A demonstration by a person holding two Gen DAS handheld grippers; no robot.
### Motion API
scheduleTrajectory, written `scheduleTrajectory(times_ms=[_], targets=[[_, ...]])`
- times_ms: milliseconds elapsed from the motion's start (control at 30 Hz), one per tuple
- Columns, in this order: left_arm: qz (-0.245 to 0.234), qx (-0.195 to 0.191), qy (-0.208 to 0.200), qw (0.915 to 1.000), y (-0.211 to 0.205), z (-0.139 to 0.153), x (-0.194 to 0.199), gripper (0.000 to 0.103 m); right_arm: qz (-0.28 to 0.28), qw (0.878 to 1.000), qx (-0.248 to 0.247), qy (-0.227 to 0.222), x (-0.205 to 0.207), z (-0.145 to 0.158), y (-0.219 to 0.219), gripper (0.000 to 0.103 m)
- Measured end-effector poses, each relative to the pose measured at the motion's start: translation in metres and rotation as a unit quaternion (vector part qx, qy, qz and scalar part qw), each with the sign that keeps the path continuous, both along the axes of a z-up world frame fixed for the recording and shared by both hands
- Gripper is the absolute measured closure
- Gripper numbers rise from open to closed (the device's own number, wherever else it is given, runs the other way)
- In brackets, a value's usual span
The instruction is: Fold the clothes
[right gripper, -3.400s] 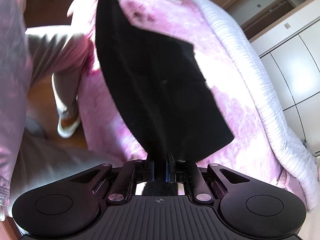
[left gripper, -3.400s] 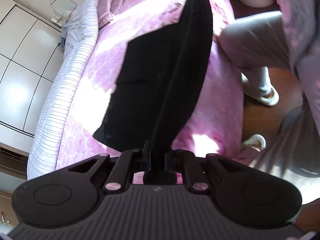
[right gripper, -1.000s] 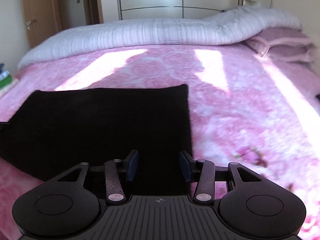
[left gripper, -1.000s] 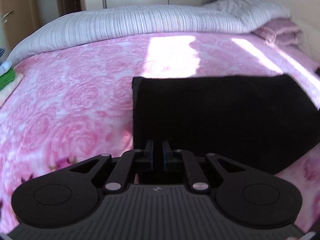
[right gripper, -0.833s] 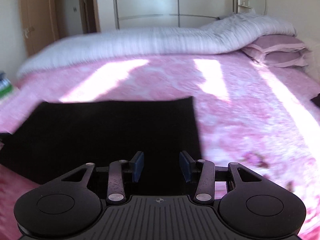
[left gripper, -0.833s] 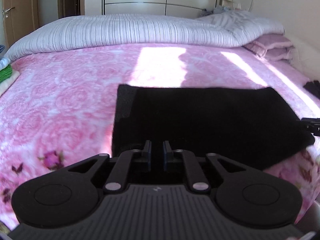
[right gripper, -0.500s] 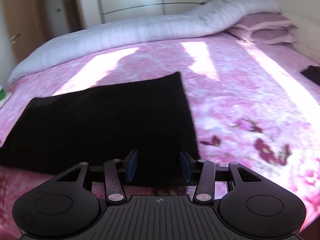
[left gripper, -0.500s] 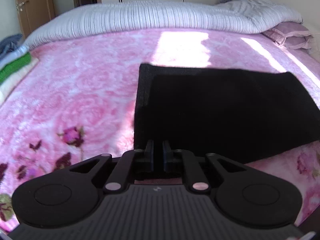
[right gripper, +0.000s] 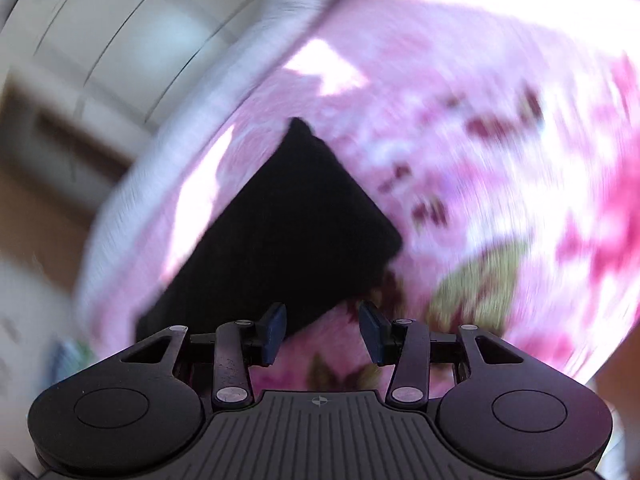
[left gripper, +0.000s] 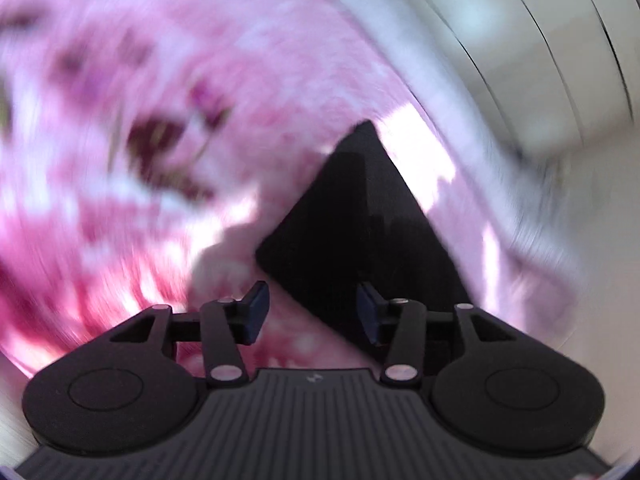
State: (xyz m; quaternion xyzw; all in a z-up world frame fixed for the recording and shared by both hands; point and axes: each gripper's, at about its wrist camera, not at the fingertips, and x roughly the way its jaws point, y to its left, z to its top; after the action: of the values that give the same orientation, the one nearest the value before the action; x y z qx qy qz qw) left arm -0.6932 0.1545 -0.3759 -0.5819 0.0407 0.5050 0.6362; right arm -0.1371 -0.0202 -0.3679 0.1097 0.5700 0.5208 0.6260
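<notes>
Tilting tongs (left gripper: 310, 312) (right gripper: 322, 332) gape above black garment (left gripper: 360, 220) (right gripper: 280, 232).

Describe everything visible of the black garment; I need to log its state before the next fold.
The black garment is a plain, matte dark cloth with no visible print, lying flat on the pink floral bedspread as a folded shape with straight edges and clear corners. Both views are motion-blurred, so the weave is unclear. Neither the left gripper nor the right gripper holds it; both are open.

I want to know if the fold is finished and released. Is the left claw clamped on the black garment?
No: the left claw stands open, its fingers apart with nothing between them, and the black garment lies on the pink bedspread.
</notes>
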Motion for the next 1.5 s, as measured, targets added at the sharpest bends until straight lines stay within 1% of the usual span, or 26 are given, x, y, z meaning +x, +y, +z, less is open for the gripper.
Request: scheduleTrajectory(times_ms=[67, 100, 133, 200, 233, 267, 300, 400, 500, 533, 633, 733, 800, 833, 900, 933, 1000, 1033, 1100, 1167, 1200, 1233, 1267, 1400, 1467, 1500], targets=[[0.025, -0.014, -0.032, 0.9991, 0.007, -0.012, -0.003, 0.060, -0.041, 0.997, -0.004, 0.072, 0.010, -0.015, 0.003, 0.058], [0.037, -0.021, -0.049, 0.9979, 0.011, -0.017, -0.004, 0.061, -0.059, 0.993, 0.000, 0.100, 0.014, -0.021, 0.005, 0.058], [0.049, -0.028, -0.065, 0.9963, 0.014, -0.023, -0.005, 0.061, -0.074, 0.990, 0.005, 0.118, 0.015, -0.025, 0.007, 0.058], [0.050, -0.024, -0.048, 0.9973, 0.020, -0.023, 0.000, 0.063, -0.088, 0.987, 0.009, 0.132, 0.016, -0.030, 0.015, 0.059], [0.050, -0.021, -0.038, 0.9978, 0.023, -0.023, 0.003, 0.066, -0.091, 0.988, 0.009, 0.128, 0.015, -0.029, 0.021, 0.059], [0.051, -0.018, -0.029, 0.9981, 0.025, -0.023, 0.005, 0.072, -0.092, 0.988, 0.009, 0.120, 0.013, -0.028, 0.026, 0.063], [0.051, -0.016, -0.020, 0.9984, 0.028, -0.023, 0.008, 0.086, -0.092, 0.990, 0.008, 0.110, 0.011, -0.027, 0.031, 0.074], [0.043, 0.009, 0.005, 0.9990, 0.021, -0.021, 0.010, 0.093, -0.077, 0.995, 0.003, 0.066, 0.008, -0.022, 0.040, 0.087], [0.036, 0.035, 0.034, 0.9982, 0.008, -0.011, 0.015, 0.095, -0.054, 0.998, 0.008, 0.015, 0.005, -0.010, 0.040, 0.095], [0.033, 0.044, 0.045, 0.9975, 0.004, -0.006, 0.017, 0.095, -0.049, 0.999, 0.008, 0.008, 0.005, -0.006, 0.038, 0.096], [0.017, 0.057, 0.053, 0.9968, -0.012, 0.005, 0.017, 0.095, -0.045, 0.999, 0.009, 0.002, 0.006, 0.002, 0.031, 0.096], [0.002, 0.050, 0.043, 0.9978, -0.035, 0.009, 0.008, 0.095, -0.038, 0.999, 0.006, -0.004, 0.009, 0.010, 0.014, 0.096], [-0.024, 0.043, 0.061, 0.9969, -0.045, 0.007, 0.007, 0.094, -0.028, 1.000, 0.000, -0.015, 0.010, 0.011, -0.001, 0.096], [-0.037, 0.039, 0.071, 0.9960, -0.051, 0.006, 0.006, 0.091, -0.019, 0.999, -0.005, -0.028, 0.008, 0.010, -0.007, 0.096], [-0.055, 0.038, 0.108, 0.9919, -0.055, 0.008, 0.008, 0.087, -0.009, 0.999, -0.015, -0.045, 0.007, 0.006, -0.017, 0.094], [-0.065, 0.042, 0.125, 0.9891, -0.058, 0.011, 0.010, 0.086, -0.005, 0.998, -0.021, -0.051, 0.007, 0.003, -0.022, 0.092], [-0.097, 0.073, 0.184, 0.9754, -0.067, 0.027, 0.021, 0.086, -0.006, 0.998, -0.031, -0.053, 0.010, 0.002, -0.030, 0.077], [-0.112, 0.090, 0.213, 0.9663, -0.072, 0.035, 0.027, 0.088, -0.005, 0.997, -0.036, -0.069, 0.009, 0.008, -0.033, 0.074], [-0.143, 0.121, 0.271, 0.9440, -0.081, 0.052, 0.039, 0.089, -0.004, 0.994, -0.046, -0.101, 0.008, 0.020, -0.039, 0.073], [-0.176, 0.163, 0.291, 0.9262, -0.090, 0.064, 0.055, 0.091, -0.001, 0.990, -0.051, -0.135, 0.006, 0.031, -0.045, 0.073], [-0.197, 0.174, 0.280, 0.9234, -0.091, 0.067, 0.064, 0.091, 0.004, 0.987, -0.042, -0.155, 0.003, 0.037, -0.047, 0.073], [-0.220, 0.181, 0.261, 0.9223, -0.090, 0.068, 0.074, 0.091, 0.010, 0.985, -0.037, -0.170, 0.001, 0.041, -0.047, 0.073], [-0.240, 0.186, 0.251, 0.9191, -0.088, 0.066, 0.088, 0.091, 0.016, 0.984, -0.036, -0.175, 0.000, 0.041, -0.044, 0.073], [-0.301, 0.209, 0.227, 0.9021, -0.077, 0.054, 0.140, 0.092, 0.017, 0.988, -0.043, -0.145, -0.001, 0.029, -0.035, 0.073], [-0.328, 0.222, 0.218, 0.8920, -0.071, 0.047, 0.164, 0.092, 0.019, 0.989, -0.045, -0.139, -0.003, 0.025, -0.034, 0.073], [-0.336, 0.225, 0.220, 0.8876, -0.068, 0.042, 0.173, 0.091, 0.020, 0.989, -0.045, -0.139, -0.004, 0.023, -0.034, 0.073]])
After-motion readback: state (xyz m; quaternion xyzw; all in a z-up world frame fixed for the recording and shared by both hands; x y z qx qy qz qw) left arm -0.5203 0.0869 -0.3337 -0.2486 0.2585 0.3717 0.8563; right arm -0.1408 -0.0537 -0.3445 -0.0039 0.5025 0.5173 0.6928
